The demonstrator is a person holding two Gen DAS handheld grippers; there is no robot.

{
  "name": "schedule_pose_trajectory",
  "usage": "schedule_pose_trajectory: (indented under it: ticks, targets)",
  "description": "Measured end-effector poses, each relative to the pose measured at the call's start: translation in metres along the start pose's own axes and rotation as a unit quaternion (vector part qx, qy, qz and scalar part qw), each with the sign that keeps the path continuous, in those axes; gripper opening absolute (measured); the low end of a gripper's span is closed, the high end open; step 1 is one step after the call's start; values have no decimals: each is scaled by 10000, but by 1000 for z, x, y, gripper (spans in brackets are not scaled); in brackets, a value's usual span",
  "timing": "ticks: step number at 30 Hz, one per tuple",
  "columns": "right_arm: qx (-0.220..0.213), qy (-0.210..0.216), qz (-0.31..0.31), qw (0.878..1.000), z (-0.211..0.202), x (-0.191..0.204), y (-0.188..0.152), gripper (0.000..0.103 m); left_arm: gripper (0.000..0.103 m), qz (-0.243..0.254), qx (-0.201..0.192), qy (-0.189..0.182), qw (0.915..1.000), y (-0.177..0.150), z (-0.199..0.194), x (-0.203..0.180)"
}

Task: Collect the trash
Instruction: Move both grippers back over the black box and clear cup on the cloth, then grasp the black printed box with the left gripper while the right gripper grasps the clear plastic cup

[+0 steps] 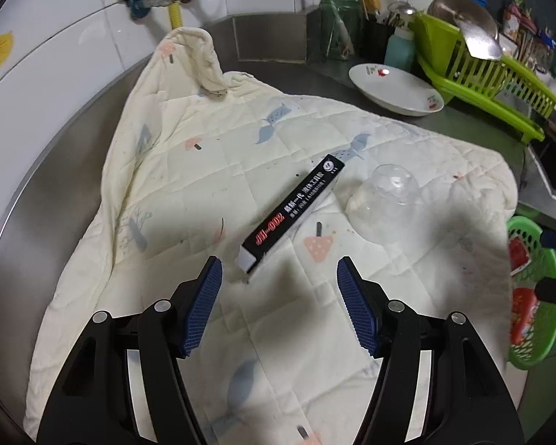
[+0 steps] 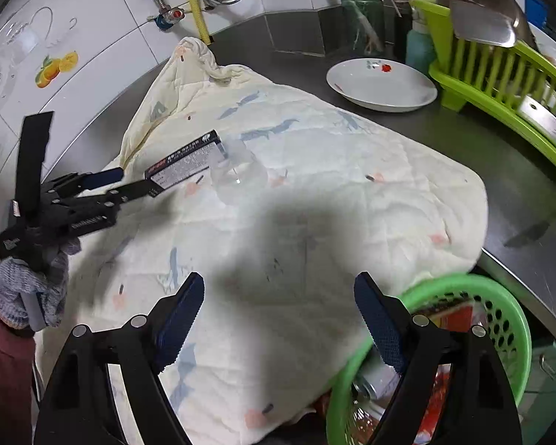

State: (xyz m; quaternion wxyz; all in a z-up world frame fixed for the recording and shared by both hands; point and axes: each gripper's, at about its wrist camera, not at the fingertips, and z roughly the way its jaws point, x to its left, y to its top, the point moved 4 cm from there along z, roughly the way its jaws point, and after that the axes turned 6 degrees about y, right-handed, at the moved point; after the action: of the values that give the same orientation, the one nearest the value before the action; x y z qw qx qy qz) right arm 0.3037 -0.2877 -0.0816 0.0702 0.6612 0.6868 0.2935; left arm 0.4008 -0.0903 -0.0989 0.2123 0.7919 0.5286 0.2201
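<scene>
A long black box with red and white print (image 1: 294, 209) lies on a cream quilted cloth (image 1: 189, 170); it also shows in the right wrist view (image 2: 189, 161). A clear plastic cup (image 1: 385, 194) lies on its side just right of the box, also visible in the right wrist view (image 2: 239, 172). My left gripper (image 1: 280, 272) is open, just short of the box's near end. My right gripper (image 2: 280, 291) is open and empty above the cloth's near right corner, beside a green basket (image 2: 500, 304) holding red wrappers and a can. The basket shows in the left wrist view (image 1: 537, 293).
A white plate (image 1: 394, 89) sits on the steel counter behind the cloth. A green dish rack (image 1: 478, 70) with a steel lid stands at the right. Jars, bottle and utensils line the back wall. The counter edge runs at the right (image 2: 530, 278).
</scene>
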Motion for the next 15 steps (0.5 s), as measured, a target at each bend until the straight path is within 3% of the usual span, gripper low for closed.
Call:
schedule_pose_trajectory:
  ticks: [10,13,15]
  targets:
    - [131,-45,-171,9998,32,1,22,80,63,309,81,-224,9992,13,42,-1]
    - [168,-28,-215,9996,39,0,26,80,51,288,93,-355,9989,13,50,-1]
    - [173,-29,-249,9995,46,2,30,80,36,228,78,-441,9987,12,53,-1]
